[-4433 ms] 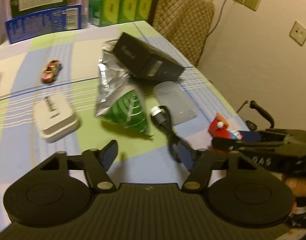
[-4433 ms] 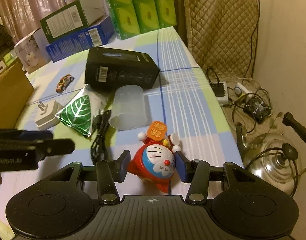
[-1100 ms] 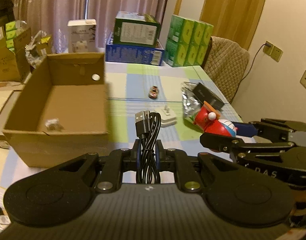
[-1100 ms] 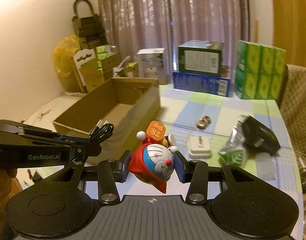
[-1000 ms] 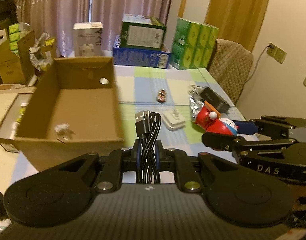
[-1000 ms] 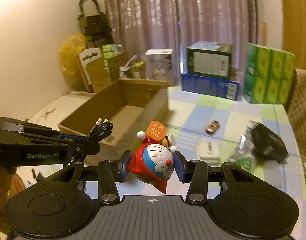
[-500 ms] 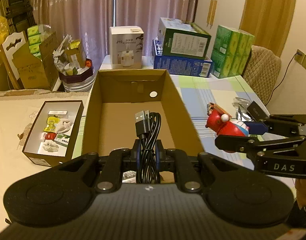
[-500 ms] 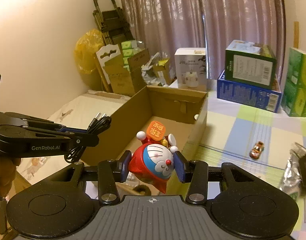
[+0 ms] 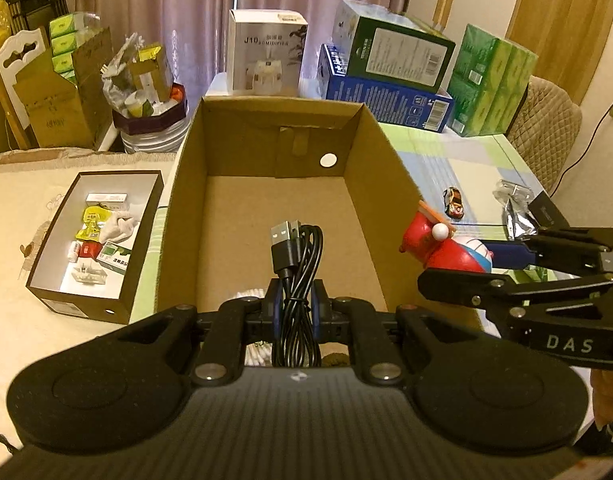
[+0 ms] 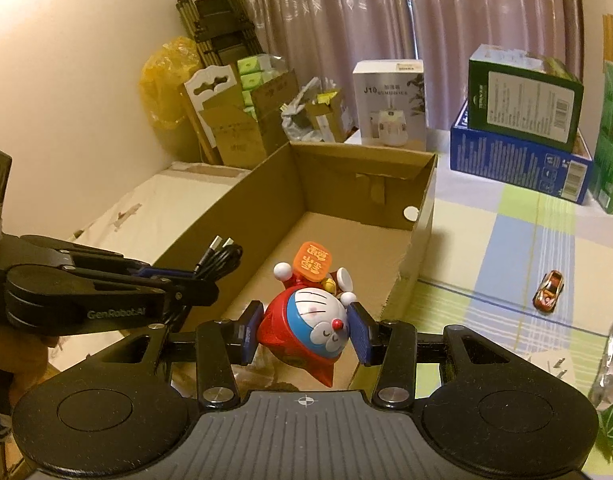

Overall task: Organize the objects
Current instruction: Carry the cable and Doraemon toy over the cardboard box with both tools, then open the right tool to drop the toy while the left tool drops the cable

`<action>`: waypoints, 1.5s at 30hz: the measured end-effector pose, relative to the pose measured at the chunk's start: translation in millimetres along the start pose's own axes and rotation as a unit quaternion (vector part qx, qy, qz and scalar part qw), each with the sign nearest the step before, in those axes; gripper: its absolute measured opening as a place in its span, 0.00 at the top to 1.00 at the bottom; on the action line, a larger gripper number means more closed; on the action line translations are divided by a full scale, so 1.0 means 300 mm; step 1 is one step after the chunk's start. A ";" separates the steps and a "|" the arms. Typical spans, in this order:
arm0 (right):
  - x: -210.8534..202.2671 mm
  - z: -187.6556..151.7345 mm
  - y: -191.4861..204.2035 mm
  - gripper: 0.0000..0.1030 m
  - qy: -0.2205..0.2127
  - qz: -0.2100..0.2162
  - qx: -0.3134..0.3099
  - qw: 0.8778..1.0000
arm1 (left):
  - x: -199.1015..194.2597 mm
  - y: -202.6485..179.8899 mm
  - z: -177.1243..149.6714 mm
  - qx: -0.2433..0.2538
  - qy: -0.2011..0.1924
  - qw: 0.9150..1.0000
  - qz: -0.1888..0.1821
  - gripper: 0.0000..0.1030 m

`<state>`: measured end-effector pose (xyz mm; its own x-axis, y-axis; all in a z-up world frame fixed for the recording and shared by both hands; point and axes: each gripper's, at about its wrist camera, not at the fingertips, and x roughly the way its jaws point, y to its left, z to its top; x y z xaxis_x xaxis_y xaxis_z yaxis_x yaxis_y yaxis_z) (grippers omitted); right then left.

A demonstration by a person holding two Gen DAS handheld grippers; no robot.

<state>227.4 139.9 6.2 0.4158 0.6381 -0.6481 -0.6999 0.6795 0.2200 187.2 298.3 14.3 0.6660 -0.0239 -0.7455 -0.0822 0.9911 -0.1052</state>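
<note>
In the left wrist view, the left gripper is squeezed tight on a black USB cable. The cable is folded in a bundle, and its 2 plugs stick up. The gripper hangs over the near end of a big open cardboard box. The box floor is mostly bare, with something pale lying at the near end that is too hidden to name. To the right, the right gripper holds a red Doraemon toy just by the box's right wall. A toy car sits farther back on the checked table. A small box of odds and ends sits to the left.

In the right wrist view, the right gripper is clamped on both sides of the Doraemon toy. The toy hangs above the near part of the cardboard box. The left gripper reaches in from the left with the USB cable. The toy car waits on the table.

This looks like the drop step. Next, each gripper should go down a little into the box and then open, so the cable and toy land softly inside.
</note>
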 end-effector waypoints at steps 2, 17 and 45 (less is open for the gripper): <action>0.012 -0.002 -0.007 0.59 0.002 0.000 0.003 1.000 | 0.016 0.005 0.001 -0.003 -0.006 1.000 0.008 0.73; 0.027 -0.009 0.002 0.59 0.006 -0.001 0.003 1.000 | -0.013 0.036 -0.011 -0.007 -0.013 1.000 0.025 0.69; -0.281 -0.069 -0.071 0.32 -0.080 -0.034 0.033 0.996 | -0.195 -0.069 -0.063 -0.033 -0.053 0.998 0.004 0.41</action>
<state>195.3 64.1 41.1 0.5524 0.6356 -0.5393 -0.6297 0.7421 0.2297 136.0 276.8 47.5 0.7398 0.0015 -0.6728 -0.1347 0.9801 -0.1459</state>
